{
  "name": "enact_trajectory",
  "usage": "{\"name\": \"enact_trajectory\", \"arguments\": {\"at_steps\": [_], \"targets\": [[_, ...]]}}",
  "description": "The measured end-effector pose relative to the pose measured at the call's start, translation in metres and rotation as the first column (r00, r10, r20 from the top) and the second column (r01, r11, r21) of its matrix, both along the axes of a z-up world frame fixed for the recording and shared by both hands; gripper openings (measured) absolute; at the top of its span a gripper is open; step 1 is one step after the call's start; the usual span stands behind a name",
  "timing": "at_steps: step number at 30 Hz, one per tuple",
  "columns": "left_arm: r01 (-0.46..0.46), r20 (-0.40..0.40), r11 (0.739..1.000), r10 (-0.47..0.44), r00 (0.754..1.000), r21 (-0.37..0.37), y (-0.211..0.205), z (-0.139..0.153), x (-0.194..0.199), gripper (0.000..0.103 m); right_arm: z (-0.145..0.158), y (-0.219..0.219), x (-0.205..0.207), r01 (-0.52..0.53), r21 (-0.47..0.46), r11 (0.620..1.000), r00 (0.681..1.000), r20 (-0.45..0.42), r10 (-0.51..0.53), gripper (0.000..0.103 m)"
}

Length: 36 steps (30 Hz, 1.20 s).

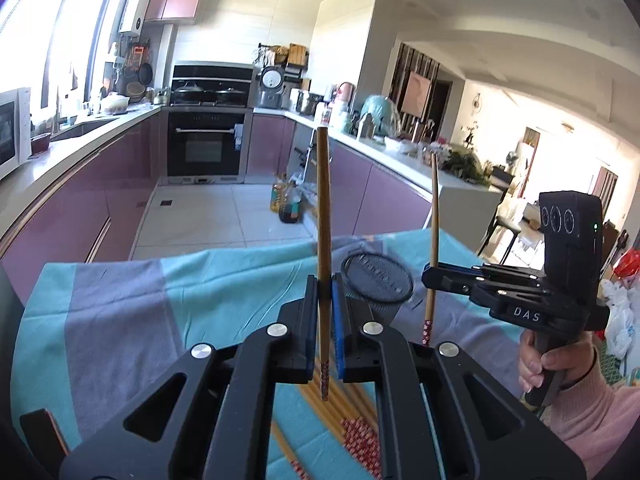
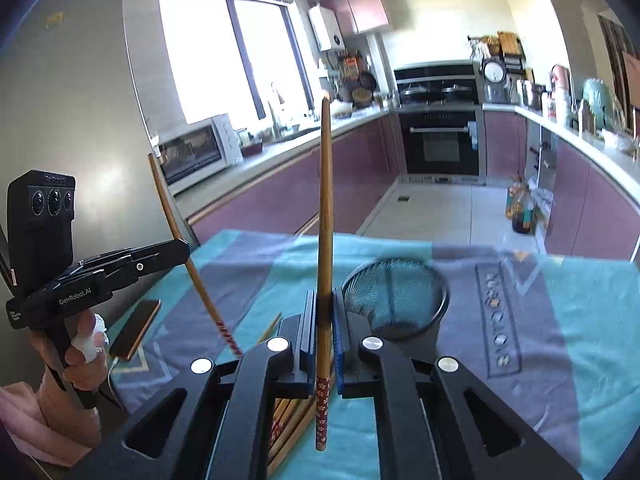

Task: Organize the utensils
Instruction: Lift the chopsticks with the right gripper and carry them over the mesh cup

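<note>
Tabletop cloth point(image 2: 580, 320), teal with grey panels, covering the tabletop. Phone point(image 2: 134, 329) lying flat on the cloth near its left edge, a white cable beside it. Beyond the cloth: built-in oven point(image 1: 206, 148) as landmark, hob with 2 lidded pans point(image 1: 208, 90) directly above it; mauve cabinets point(image 1: 80, 200) flanking the oven on both sides; microwave point(image 2: 196, 152) on the counter left of the oven, below the window point(image 2: 224, 52); oil bottles point(image 1: 286, 202) on the floor tiles right of the oven.
</note>
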<state>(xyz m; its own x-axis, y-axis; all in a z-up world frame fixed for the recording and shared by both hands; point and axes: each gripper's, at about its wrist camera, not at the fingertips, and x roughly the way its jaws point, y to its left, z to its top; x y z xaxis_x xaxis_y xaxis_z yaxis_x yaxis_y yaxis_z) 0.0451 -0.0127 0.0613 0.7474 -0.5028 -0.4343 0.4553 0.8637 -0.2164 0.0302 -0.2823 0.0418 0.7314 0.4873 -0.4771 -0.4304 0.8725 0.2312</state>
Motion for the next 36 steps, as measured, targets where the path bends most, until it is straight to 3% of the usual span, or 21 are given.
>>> {"name": "enact_trajectory", "arguments": {"at_steps": [11,17,24,30,36], "targets": [[0.067,0.084,0.994,-0.061,0.995,-0.081,-0.048,0.068,0.024,0.007,0.041,-0.015,0.031,0.068,0.03,0.997,0.99,0.124,-0.071,0.006],[0.077,0.116,0.996,-0.072,0.991,-0.046,-0.087,0.086,0.033,0.007,0.042,-0.014,0.051,0.116,0.011,0.993,0.984,0.136,-0.117,0.006],[0.104,0.001,0.994,-0.104,0.995,0.04,-0.127,0.05,0.051,0.007,0.011,-0.01,0.074,0.123,-0.035,0.992,0.992,0.041,-0.122,0.006],[0.133,-0.111,0.99,-0.126,0.986,0.055,-0.135,0.007,0.07,0.007,-0.015,-0.003,0.083,0.099,-0.086,0.991,0.992,-0.07,-0.105,0.006],[0.138,-0.14,0.989,-0.129,0.982,0.058,-0.129,-0.015,0.093,0.007,-0.03,0.002,0.091,0.078,-0.113,0.99,0.985,-0.145,-0.095,0.006]]}}
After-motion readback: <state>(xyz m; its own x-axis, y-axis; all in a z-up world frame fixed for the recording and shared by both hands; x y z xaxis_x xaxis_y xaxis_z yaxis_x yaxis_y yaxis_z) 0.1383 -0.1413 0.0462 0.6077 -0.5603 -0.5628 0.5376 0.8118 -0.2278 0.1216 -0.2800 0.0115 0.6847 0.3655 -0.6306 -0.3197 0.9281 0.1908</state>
